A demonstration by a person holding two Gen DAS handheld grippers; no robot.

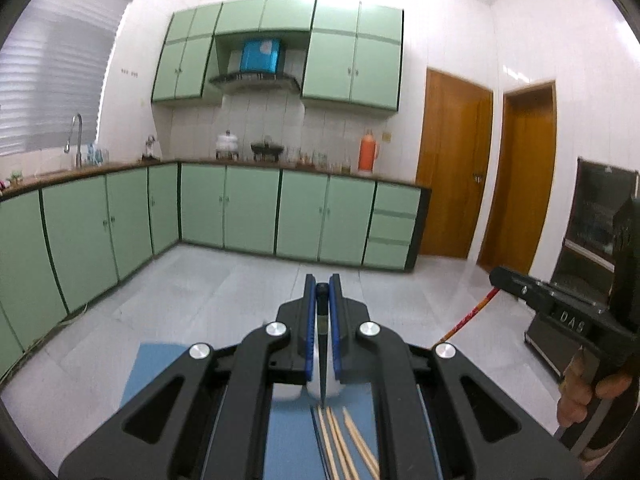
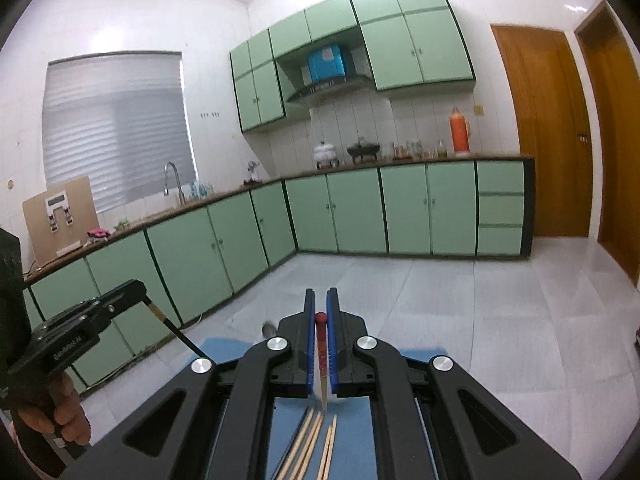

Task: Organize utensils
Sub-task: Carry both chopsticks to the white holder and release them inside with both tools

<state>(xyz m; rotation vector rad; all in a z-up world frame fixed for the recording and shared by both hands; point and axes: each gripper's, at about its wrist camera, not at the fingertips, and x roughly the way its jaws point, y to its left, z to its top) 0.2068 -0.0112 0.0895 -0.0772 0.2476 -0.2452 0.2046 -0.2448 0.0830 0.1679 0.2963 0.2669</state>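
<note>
My left gripper (image 1: pixel 322 286) is shut on a black chopstick (image 1: pixel 322 320), which hangs down between the blue pads toward a blue mat (image 1: pixel 288 440). My right gripper (image 2: pixel 321 300) is shut on a red chopstick (image 2: pixel 321 344) with a red round top, its tip pointing down at the mat (image 2: pixel 352 440). Several wooden chopsticks (image 1: pixel 344 444) lie on the mat under both grippers; they also show in the right wrist view (image 2: pixel 316 444). Each gripper shows in the other's view: the right one (image 1: pixel 504 278) with its red stick (image 1: pixel 468 316), the left one (image 2: pixel 138 290) with its black stick (image 2: pixel 180 332).
A white object (image 1: pixel 320 376) stands on the mat behind the sticks, mostly hidden. Green kitchen cabinets (image 1: pixel 248 208) run along the far walls, with a sink tap (image 1: pixel 76 136) and an orange thermos (image 1: pixel 366 152) on the counter. Tiled floor lies between. Brown doors (image 1: pixel 452 164) are at right.
</note>
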